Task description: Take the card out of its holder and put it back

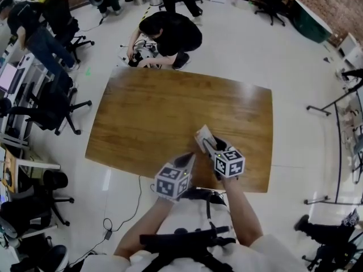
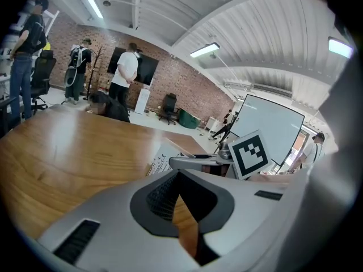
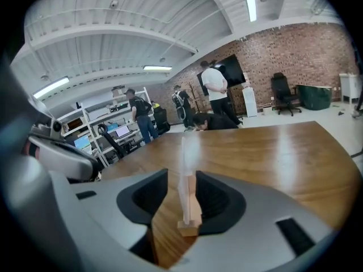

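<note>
So the head view puts both claws low over the table's (image 1: 170, 112) near edge, right side. From up there the right claw (image 1: 214, 149) points at a pale card (image 1: 203, 136) that sits a bit in from that near edge. You can't really make out what the card stands in.

The right gripper view fills that in. The card (image 3: 186, 174) stands upright, edge-on to the camera, slotted into a small wooden holder (image 3: 189, 226) that rests flat on the table. The jaws are parted, one on each side of the card, with wood showing between each pad and the card. So it's straddling the card, not pinching it.

The left gripper view gives the side angle. There's print on the card's face (image 2: 164, 160), and the right claw's marker cube (image 2: 249, 152) shows just past it. The holder is out of sight behind the left claw's (image 2: 178, 174) own body. Its jaws meet at the tips and there's nothing between them, just table showing through the wedge behind.

Only the head view shows a person (image 1: 167, 35) crouching on the floor just beyond the table's far edge.
</note>
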`<act>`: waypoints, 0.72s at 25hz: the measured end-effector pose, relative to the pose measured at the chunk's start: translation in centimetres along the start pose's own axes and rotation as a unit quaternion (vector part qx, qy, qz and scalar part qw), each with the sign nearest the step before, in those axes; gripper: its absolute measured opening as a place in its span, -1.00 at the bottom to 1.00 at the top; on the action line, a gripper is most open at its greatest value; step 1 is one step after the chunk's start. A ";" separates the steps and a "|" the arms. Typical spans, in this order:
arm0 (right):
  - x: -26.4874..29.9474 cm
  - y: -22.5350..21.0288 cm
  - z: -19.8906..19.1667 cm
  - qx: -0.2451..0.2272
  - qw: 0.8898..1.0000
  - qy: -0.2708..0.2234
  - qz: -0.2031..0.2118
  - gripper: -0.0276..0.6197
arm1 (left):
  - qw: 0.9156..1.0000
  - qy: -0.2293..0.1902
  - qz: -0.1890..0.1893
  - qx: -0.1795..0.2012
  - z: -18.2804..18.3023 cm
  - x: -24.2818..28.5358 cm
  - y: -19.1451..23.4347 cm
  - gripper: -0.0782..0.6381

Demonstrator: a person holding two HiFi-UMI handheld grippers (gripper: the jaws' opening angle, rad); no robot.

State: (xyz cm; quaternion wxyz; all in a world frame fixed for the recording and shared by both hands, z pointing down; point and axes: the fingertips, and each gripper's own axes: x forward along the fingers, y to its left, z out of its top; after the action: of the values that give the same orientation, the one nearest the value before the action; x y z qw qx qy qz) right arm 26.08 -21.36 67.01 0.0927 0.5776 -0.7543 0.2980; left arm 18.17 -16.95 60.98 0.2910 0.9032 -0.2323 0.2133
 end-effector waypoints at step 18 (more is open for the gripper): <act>1.9 -0.4 -0.3 -0.038 0.999 0.023 -0.023 -0.85 | 1.000 0.007 0.015 -0.006 0.4 -0.1 2.0 -0.80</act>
State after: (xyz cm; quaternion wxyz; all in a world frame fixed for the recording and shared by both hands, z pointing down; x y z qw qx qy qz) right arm 25.84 -22.77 68.34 0.1391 0.5836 -0.7492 0.2805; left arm 17.09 -18.60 61.44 0.2951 0.8963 -0.2449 0.2228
